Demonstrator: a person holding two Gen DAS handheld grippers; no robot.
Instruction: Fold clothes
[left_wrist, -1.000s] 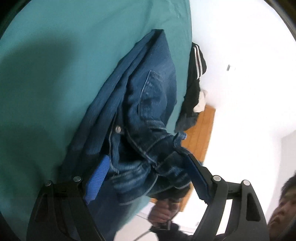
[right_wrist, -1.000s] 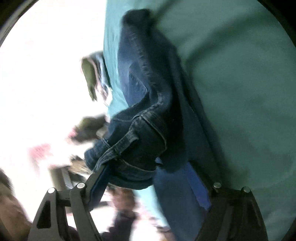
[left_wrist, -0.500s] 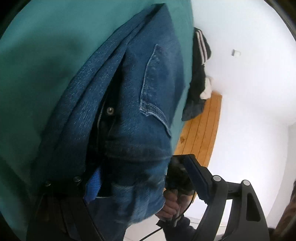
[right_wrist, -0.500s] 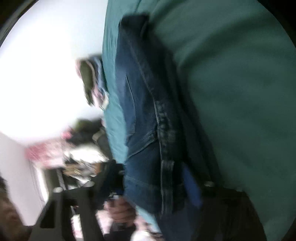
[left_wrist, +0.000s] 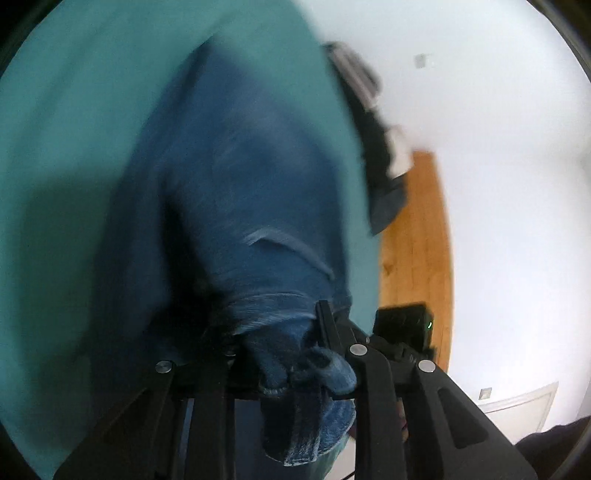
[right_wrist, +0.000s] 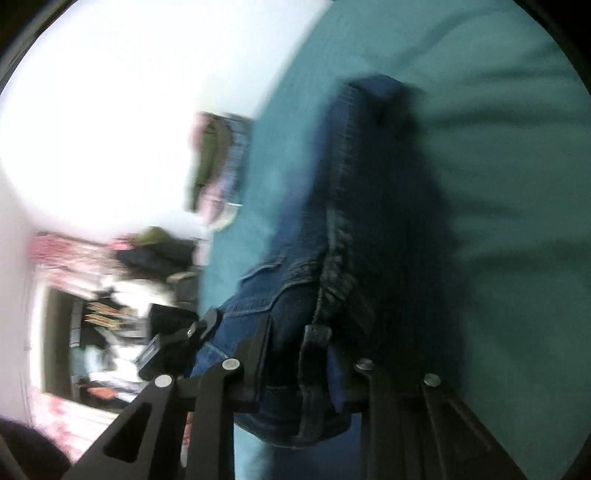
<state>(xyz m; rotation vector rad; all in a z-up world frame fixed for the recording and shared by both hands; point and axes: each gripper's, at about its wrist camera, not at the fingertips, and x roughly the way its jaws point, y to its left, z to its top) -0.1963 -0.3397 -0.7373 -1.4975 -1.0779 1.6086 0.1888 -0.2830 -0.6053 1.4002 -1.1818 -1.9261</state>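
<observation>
A pair of blue jeans (left_wrist: 251, 192) lies stretched on the green bed sheet (left_wrist: 74, 147), legs pointing away from me. In the left wrist view my left gripper (left_wrist: 277, 328) has its jaws closing on one bunched end of the waistband, and denim fills the gap between them. In the right wrist view the jeans (right_wrist: 354, 184) run away along the sheet (right_wrist: 517, 184). My right gripper (right_wrist: 303, 343) is closing on the other end of the waistband, by a belt loop, with folded denim pinched between its jaws. Both views are motion-blurred.
A dark garment with white stripes (left_wrist: 373, 122) hangs over the bed's edge above a wooden floor (left_wrist: 417, 240). A heap of olive and pink clothes (right_wrist: 214, 158) sits at the other edge. Beyond it stands cluttered furniture (right_wrist: 92, 314). White walls surround the bed.
Both pairs of jaws went from wide apart around the waistband to closed on it. Both views rolled, and the crumpled waistband is now pulled up and taut.
</observation>
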